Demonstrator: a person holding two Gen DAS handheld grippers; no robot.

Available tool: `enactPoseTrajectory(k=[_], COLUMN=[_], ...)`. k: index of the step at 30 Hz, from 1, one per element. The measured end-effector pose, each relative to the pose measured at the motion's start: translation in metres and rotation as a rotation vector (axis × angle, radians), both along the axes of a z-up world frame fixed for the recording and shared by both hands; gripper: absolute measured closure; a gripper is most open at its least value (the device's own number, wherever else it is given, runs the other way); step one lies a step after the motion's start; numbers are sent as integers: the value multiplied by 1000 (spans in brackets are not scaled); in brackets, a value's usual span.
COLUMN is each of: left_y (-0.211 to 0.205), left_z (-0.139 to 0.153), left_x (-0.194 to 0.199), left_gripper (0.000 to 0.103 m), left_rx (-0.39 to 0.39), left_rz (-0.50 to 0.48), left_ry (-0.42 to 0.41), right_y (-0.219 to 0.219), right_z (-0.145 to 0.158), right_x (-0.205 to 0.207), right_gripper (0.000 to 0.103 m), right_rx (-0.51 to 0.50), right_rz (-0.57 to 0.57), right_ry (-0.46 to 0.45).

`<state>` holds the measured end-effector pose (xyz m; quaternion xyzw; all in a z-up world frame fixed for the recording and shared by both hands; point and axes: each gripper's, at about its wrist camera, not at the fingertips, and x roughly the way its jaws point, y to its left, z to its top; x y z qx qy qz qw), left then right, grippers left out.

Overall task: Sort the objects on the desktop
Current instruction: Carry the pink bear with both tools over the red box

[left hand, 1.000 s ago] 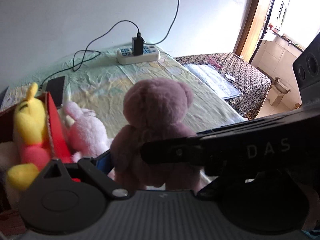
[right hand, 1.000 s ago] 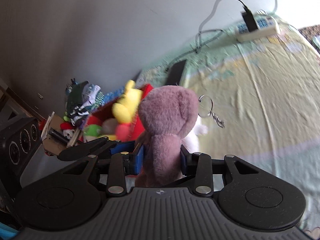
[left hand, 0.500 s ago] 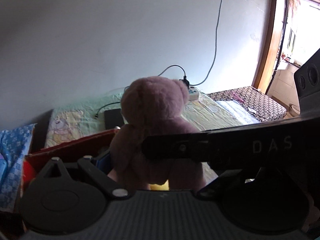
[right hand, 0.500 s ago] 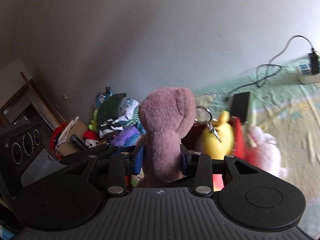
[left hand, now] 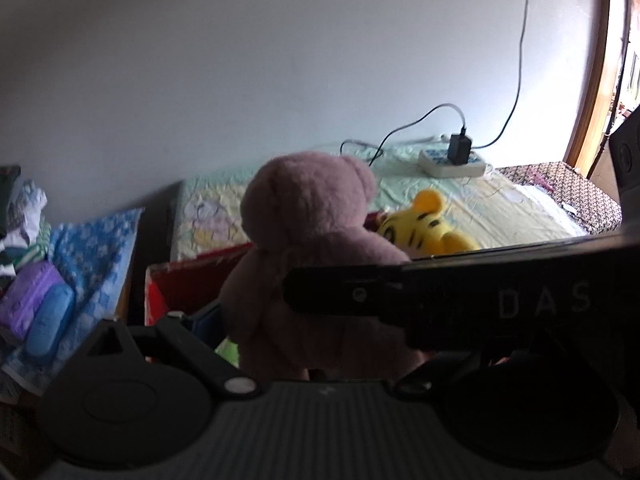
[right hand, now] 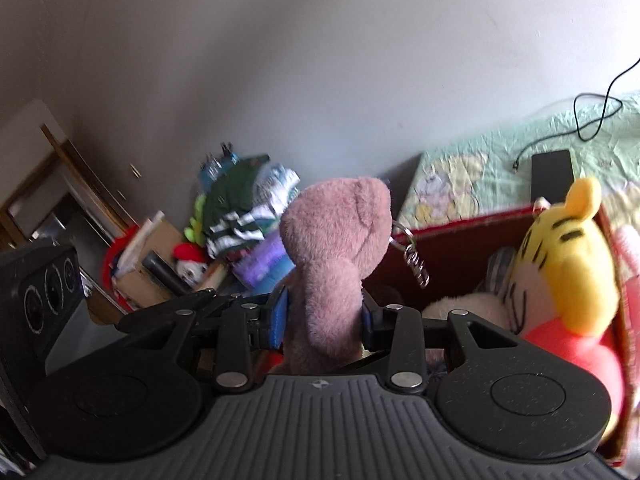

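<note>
i'm counting two claws: the right claw point(right hand: 323, 316) and the left claw point(left hand: 308, 344). i'm seeing one mauve plush bear point(right hand: 334, 264) with one key ring point(right hand: 414, 258) on it, one yellow tiger plush point(right hand: 560, 264), one pale plush point(right hand: 466, 308) beside it, and a sliver of one pink plush point(right hand: 628, 248). i'm counting one red box point(right hand: 460, 248), one power strip point(left hand: 450, 162) with one black charger point(left hand: 459, 148), one black phone point(right hand: 552, 174), and one pile of clothes point(right hand: 244, 208).
</note>
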<state>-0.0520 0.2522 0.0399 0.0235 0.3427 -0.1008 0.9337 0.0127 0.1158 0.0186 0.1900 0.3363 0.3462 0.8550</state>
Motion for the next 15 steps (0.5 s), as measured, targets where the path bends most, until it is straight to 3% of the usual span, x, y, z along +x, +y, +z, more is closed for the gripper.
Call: enactPoseTrajectory(k=[8, 15], left_y=[14, 7], left_z=[-27, -31], left_x=[20, 27], left_gripper=[10, 10], left_rx=[15, 1], left_rz=[7, -82], left_ry=[22, 38], right_y=[14, 8], right_z=[-18, -20], right_x=[15, 17], right_gripper=[65, 65], right_rx=[-54, -122], right_rz=[-55, -108], right_ry=[16, 69])
